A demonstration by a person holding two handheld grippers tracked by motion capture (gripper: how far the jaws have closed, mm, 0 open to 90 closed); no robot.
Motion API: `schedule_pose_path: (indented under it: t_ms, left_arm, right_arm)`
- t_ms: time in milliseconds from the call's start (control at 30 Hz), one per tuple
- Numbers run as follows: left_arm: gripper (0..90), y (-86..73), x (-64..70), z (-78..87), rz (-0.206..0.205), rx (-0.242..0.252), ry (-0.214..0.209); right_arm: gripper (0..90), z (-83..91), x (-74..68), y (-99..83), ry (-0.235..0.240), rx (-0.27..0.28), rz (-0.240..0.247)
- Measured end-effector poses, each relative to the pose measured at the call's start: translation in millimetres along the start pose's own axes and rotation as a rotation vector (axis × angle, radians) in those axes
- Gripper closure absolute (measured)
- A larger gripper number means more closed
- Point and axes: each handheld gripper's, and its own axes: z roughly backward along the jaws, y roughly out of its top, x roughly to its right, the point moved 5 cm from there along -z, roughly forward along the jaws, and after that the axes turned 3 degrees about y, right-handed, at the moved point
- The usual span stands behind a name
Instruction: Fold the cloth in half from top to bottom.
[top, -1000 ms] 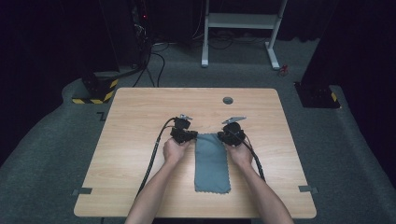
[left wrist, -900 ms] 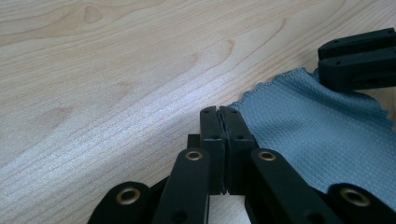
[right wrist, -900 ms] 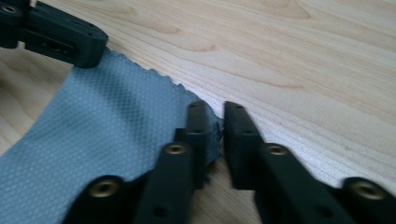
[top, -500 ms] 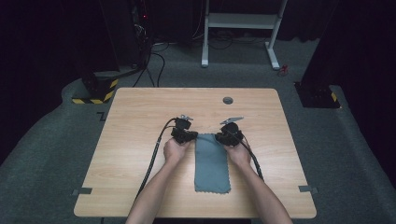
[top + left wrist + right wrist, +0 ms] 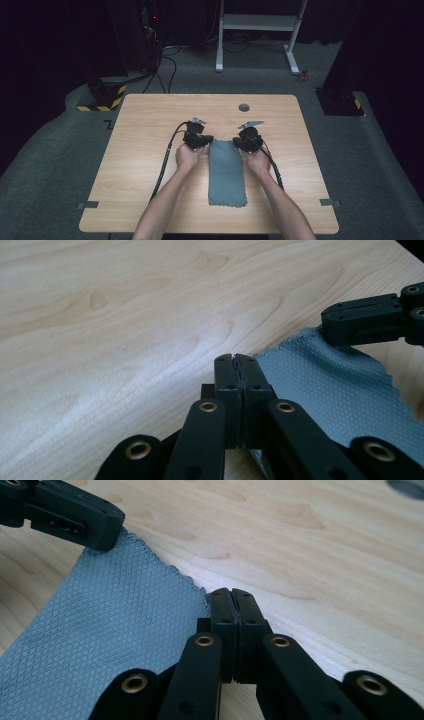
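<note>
1. Left gripper (image 5: 204, 141) has its jaws pressed together on the far left corner of the grey cloth (image 5: 227, 172); in the left gripper view (image 5: 235, 360) the pinch sits right at the cloth's (image 5: 340, 395) edge.
2. Right gripper (image 5: 241, 142) is likewise clamped on the far right corner; its own view (image 5: 231, 594) shows the jaws closed with the scalloped hem of the cloth (image 5: 110, 630) caught between them.
3. From the cloth's middle, the left gripper is at about eleven o'clock and the right at about one o'clock.
4. The cloth lies flat as a long narrow strip on the wooden surface (image 5: 145, 150), near its centre, its near end pointing to six o'clock toward the person.
5. Likely risk: both grips hold very little fabric, so a quick lift or uneven pull could let a corner slip free.
6. If the hands move at different speeds, the strip may twist or fold crookedly.
7. Dragging instead of lifting could bunch the near end against the surface.
</note>
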Motion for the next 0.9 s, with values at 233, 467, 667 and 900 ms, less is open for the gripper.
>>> schedule_pose_path:
  t_ms: [233,467,667,900]
  left_arm:
    - [89.1,6.8,-6.8,5.9,0.043,0.051,-0.025]
    - [89.2,8.6,-1.0,16.0,0.009,0.076,-0.039]
    - [89.1,1.4,15.3,26.4,-0.056,0.071,-0.081]
    - [89.1,-21.6,25.8,37.1,-0.106,0.036,-0.125]
  right_arm:
    - [89.8,9.3,8.8,5.4,0.004,0.041,-0.022]
    - [89.8,18.1,1.7,14.0,-0.012,0.06,0.029]
    - [89.8,28.1,-2.3,-0.7,0.007,0.06,0.051]
    - [89.8,45.7,-15.2,-23.2,0.065,0.07,0.099]
